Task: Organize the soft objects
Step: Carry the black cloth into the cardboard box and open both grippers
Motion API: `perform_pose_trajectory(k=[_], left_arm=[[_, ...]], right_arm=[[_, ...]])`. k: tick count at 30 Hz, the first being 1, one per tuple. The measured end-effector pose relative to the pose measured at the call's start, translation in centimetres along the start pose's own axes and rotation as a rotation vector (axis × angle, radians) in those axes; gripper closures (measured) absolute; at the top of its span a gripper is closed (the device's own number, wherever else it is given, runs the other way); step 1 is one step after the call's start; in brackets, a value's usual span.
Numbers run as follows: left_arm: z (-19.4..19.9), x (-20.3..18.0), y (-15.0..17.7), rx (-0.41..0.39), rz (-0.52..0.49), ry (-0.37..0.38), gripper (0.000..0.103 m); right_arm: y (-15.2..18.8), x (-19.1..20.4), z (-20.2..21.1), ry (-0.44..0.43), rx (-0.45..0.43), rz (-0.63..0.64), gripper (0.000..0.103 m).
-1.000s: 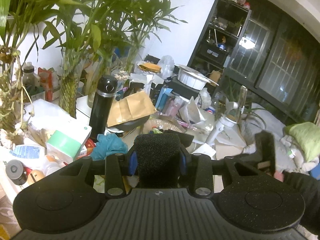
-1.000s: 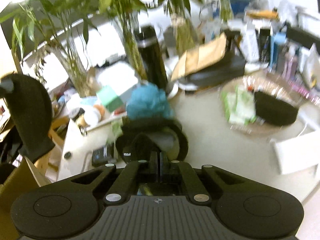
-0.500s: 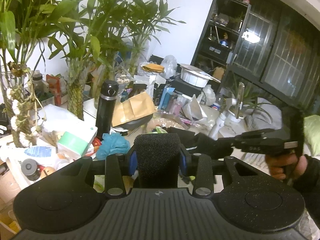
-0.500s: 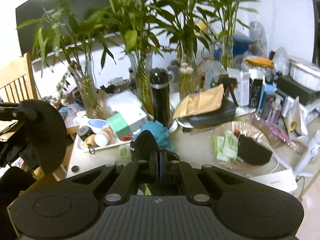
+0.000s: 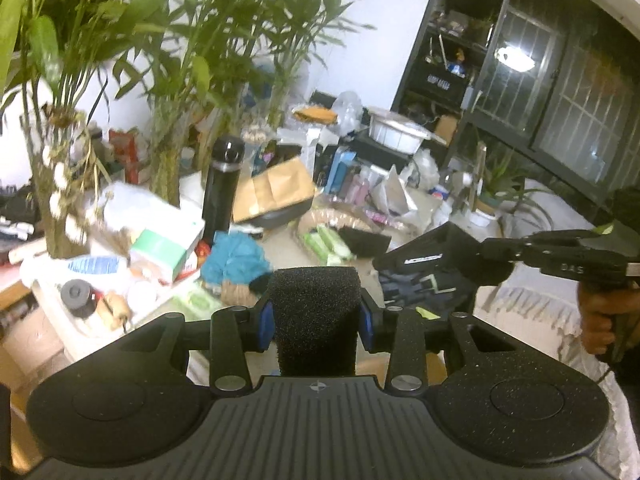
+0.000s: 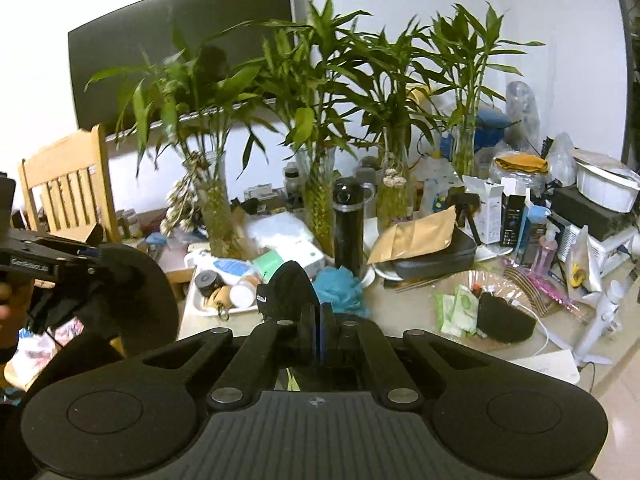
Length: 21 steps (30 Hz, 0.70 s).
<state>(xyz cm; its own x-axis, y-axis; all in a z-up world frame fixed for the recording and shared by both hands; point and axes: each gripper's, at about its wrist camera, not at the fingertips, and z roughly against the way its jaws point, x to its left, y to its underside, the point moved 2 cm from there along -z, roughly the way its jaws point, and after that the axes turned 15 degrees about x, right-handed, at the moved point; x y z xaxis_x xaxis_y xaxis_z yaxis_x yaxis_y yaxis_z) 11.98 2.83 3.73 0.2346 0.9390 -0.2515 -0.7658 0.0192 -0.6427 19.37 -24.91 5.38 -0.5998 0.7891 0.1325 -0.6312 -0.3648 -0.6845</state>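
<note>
Midway, seemingly: left gripper (image 5: pixel 315 312) is clamped on a black sponge (image 5: pixel 314 316), right gripper (image 6: pixel 320 332) pinches dark cloth (image 6: pixel 290 286), both lifted beside the flask (image 6: pixel 350 228); blue cloth (image 6: pixel 340 292) remains at its base.

white wall (image 6: pixel 400 0) | dark shelving (image 5: pixel 452 52) | wooden chair (image 6: pixel 68 196)
</note>
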Motion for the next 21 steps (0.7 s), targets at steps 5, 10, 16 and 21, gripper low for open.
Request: perform_pose_trajectory(k=[5,10,16,21], left_arm=[[-0.9,-0.5,2.3,0.062,-0.003,-0.046,0.064],[-1.1,-0.4,4.0,0.121,0.010,-0.065,0.063],[-2.1,0.4,5.2,0.187,0.062,-0.006,0.038],[-1.7,0.7,6.8,0.162,0.069,-0.047,0.021]], right_arm=[[2.3,1.8,0.3,0.008,0.026,-0.008,0.099],[4.1,3.2,0.5,-0.030,0.058,-0.054,0.099],[5.6,4.9,-1.1,-0.174,0.156,-0.093,0.094],[7.3,5.1,-3.3,-0.030,0.222,-0.100,0.011]])
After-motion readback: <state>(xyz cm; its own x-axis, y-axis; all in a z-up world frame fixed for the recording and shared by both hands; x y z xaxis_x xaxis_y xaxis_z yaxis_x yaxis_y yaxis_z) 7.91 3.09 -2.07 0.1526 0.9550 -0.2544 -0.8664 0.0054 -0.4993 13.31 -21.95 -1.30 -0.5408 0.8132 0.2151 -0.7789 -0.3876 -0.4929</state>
